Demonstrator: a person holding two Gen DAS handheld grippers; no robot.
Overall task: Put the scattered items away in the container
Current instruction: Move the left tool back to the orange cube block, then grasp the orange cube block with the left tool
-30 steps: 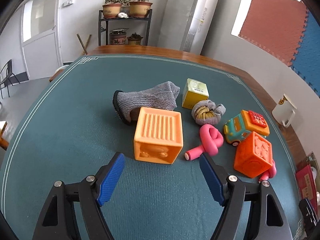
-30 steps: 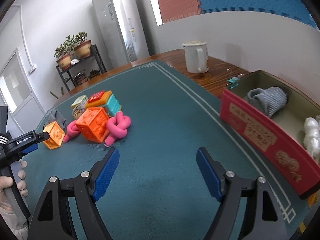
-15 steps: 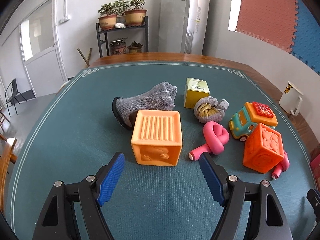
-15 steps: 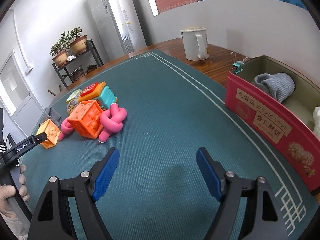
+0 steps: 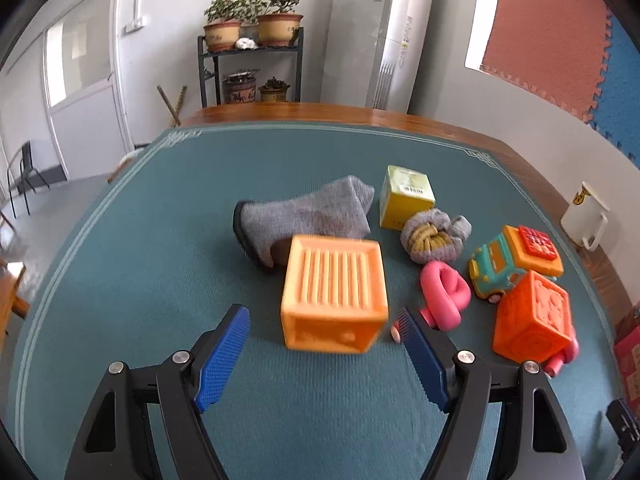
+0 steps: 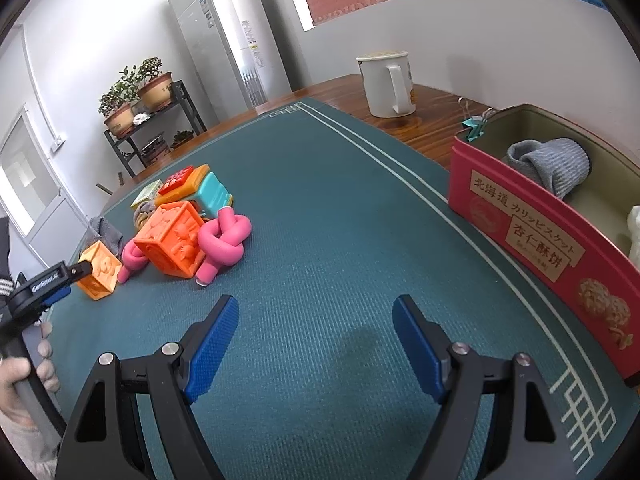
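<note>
The left tongs (image 5: 324,340) stand wide with nothing gripped; a light orange block (image 5: 335,292) sits on the green mat (image 5: 160,280) just ahead of the gap between their blue pads, touching neither. Behind the block lies a grey sock (image 5: 308,216), and toward the far right of the bench a yellow box (image 5: 406,196), a rolled sock bundle (image 5: 434,238), a pink knotted tube (image 5: 444,294), a toy car (image 5: 516,262) and a darker orange cube (image 5: 532,318) are clustered close together. A white mug (image 5: 584,220) stands on bare wood at the right edge of the bench.

The right tongs (image 6: 316,338) are also wide and hold nothing, over bare mat well apart from the toys. The red tin (image 6: 532,236) sits at the right edge of the bench, with a grey sock (image 6: 552,164) already inside it and something white beside that, cut off by the picture edge. A green clip (image 6: 476,126) lies by the tin's far corner.
</note>
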